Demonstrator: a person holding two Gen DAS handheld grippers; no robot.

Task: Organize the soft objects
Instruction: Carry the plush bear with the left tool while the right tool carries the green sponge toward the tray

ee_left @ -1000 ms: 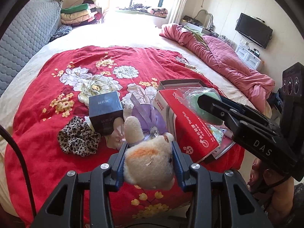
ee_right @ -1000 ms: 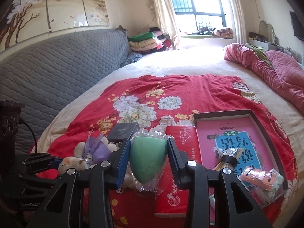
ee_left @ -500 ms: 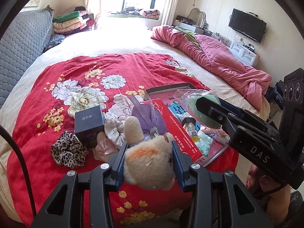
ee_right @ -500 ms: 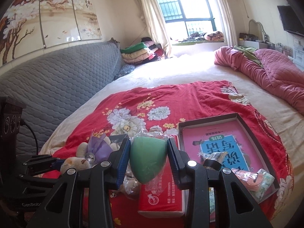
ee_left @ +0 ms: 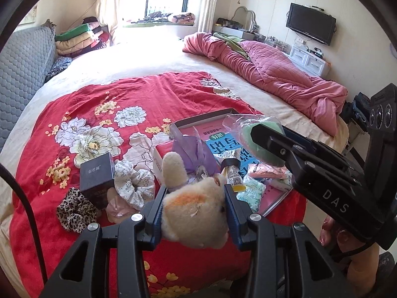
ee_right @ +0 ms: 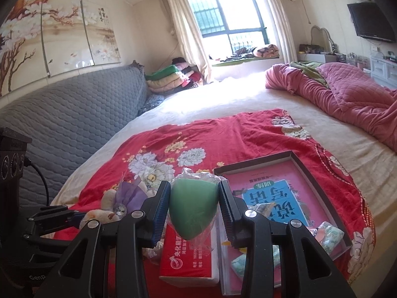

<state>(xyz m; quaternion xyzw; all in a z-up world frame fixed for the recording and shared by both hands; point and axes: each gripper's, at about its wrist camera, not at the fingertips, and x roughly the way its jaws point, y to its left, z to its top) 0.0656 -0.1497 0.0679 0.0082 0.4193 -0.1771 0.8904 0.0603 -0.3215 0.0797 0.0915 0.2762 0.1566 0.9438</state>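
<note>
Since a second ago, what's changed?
Both grippers have swung right across the bed: the left gripper, shut on the plush, and the right gripper, shut on the bagged green sponge, now sit nearer the tray. Nothing was grabbed or released; the scrunchies and dark box lie unmoved.
</note>
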